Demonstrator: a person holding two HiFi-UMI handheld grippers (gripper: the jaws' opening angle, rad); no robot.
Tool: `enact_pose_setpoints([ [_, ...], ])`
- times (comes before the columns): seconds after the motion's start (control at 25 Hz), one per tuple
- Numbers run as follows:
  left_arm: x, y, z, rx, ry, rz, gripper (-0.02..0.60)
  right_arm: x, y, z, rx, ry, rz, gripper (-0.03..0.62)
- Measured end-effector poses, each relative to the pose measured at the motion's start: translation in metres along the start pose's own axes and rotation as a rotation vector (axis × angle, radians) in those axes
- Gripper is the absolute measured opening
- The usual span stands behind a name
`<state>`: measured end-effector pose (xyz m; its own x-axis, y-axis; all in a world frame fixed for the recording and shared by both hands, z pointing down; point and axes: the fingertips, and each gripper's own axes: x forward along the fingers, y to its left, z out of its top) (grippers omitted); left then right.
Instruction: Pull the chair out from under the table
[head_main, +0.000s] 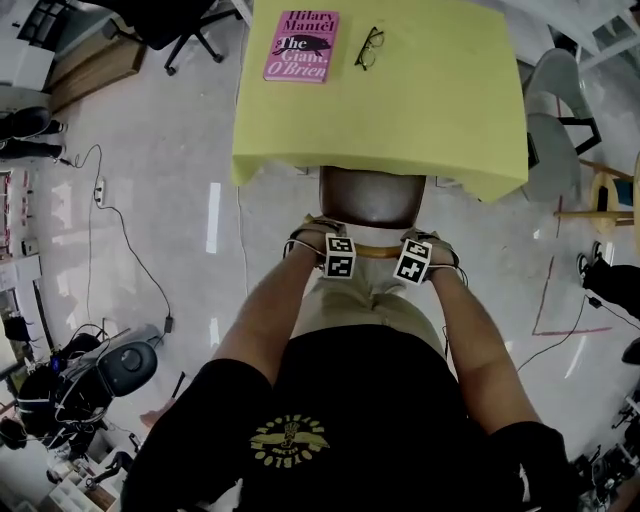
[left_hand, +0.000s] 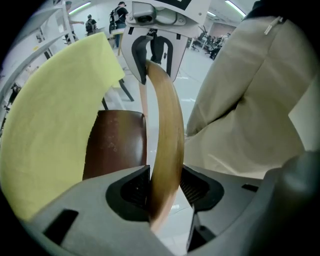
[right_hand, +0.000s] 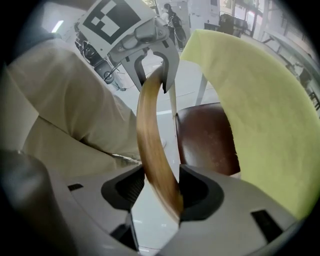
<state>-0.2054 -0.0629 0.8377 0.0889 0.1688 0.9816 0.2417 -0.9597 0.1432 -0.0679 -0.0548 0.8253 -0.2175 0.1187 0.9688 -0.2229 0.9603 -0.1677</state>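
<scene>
Grip is the same on both sides: your left gripper (left_hand: 164, 187) and your right gripper (right_hand: 160, 187) each have the jaws narrowed onto the curved wooden top rail (right_hand: 149, 110) of the chair (head_main: 372, 200), with the pads pressing its two faces; I judge that you hold it at two places, one toward each end, so that the chair comes straight out and does not twist under the table (head_main: 420, 110). Both grippers point steeply down, so the jaws straddle the rail from above; the brown seat (left_hand: 115, 145) shows partly at the table's near edge and the rest is below the yellow top, so the pull seems not finished. Your trousers (left_hand: 250, 100) are close behind the rail, on the side away from the table; you will probably need to step back. A book (head_main: 301, 46) and glasses (head_main: 369, 47) lie at the table's far edge; a smooth pull should leave them quiet.
</scene>
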Motion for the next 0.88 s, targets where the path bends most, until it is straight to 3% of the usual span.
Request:
enact_pose_setpoints([
  [0.68, 0.021, -0.104, 0.037, -0.066, 0.034, 0.0, 0.179, 0.009, 0.101, -0.04, -0.051, -0.001, 0.023, 0.202],
  [0.88, 0.028, -0.131, 0.043, -0.074, 0.064, 0.036, 0.179, 0.013, 0.129, -0.047, -0.054, 0.002, 0.031, 0.202],
])
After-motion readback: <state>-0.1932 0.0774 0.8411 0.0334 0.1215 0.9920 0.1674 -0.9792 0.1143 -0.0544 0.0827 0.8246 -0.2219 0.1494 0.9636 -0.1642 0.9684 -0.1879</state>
